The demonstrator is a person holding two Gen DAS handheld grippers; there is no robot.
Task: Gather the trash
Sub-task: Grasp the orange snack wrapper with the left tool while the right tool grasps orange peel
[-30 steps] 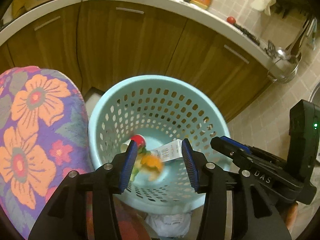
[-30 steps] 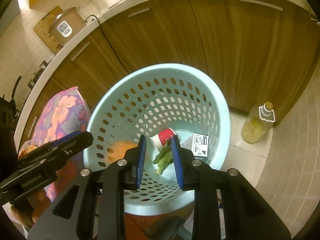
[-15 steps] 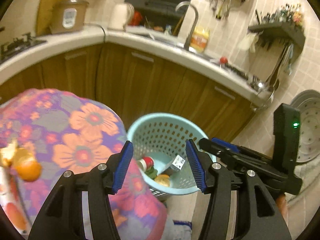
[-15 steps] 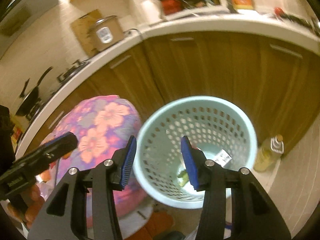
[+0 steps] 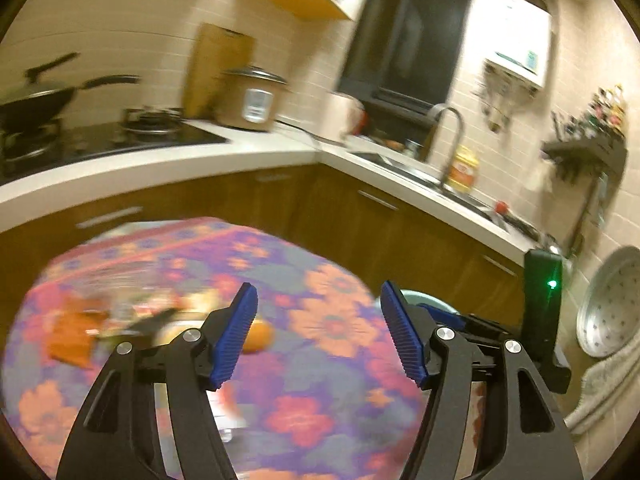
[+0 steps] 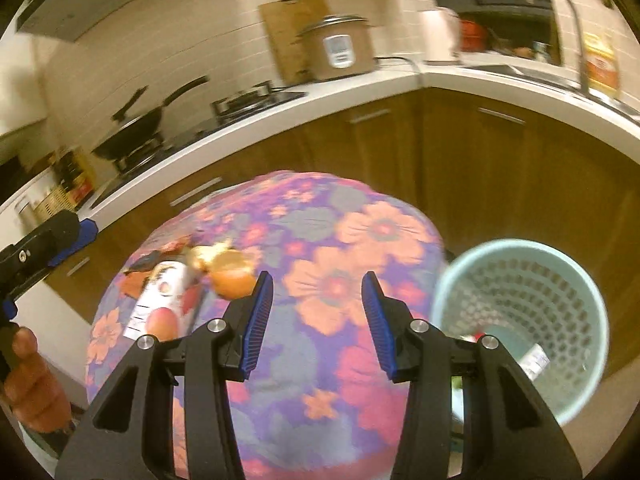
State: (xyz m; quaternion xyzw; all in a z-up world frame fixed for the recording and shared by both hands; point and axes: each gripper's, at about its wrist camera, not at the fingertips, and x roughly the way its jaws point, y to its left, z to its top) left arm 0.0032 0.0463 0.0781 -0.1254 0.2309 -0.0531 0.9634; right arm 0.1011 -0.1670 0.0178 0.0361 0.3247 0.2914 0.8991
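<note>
- Left wrist view: the left gripper (image 5: 318,330) stands over the floral-clothed table (image 5: 336,368), its blue pads spread wide with nothing between them; its jaws have just been opening, which reads as readiness for the next pick.
- Left wrist view: the remaining trash, an orange peel (image 5: 256,334) and a blurred heap of wrappers (image 5: 100,328), lies on the cloth to the near left, just beyond the left pad, so the tool is roughly lined up with it.
- Left wrist view: only a sliver of the basket (image 5: 420,298) shows past the table's right edge, behind the right pad.
- Right wrist view: the right gripper (image 6: 318,322) is parted partway and empty, its jaws having opened in the last moment, hanging above the cloth's middle.
- Right wrist view: the peel (image 6: 232,276) and a printed carton (image 6: 164,300) sit to the far left of it on the table (image 6: 360,380).
- Right wrist view: the pale blue basket stands on the floor to the right, beside the table, near enough for short drops; some litter already lies in its bottom.
- Right wrist view: the person's hand (image 6: 32,384) grips the other tool at the left edge.
</note>
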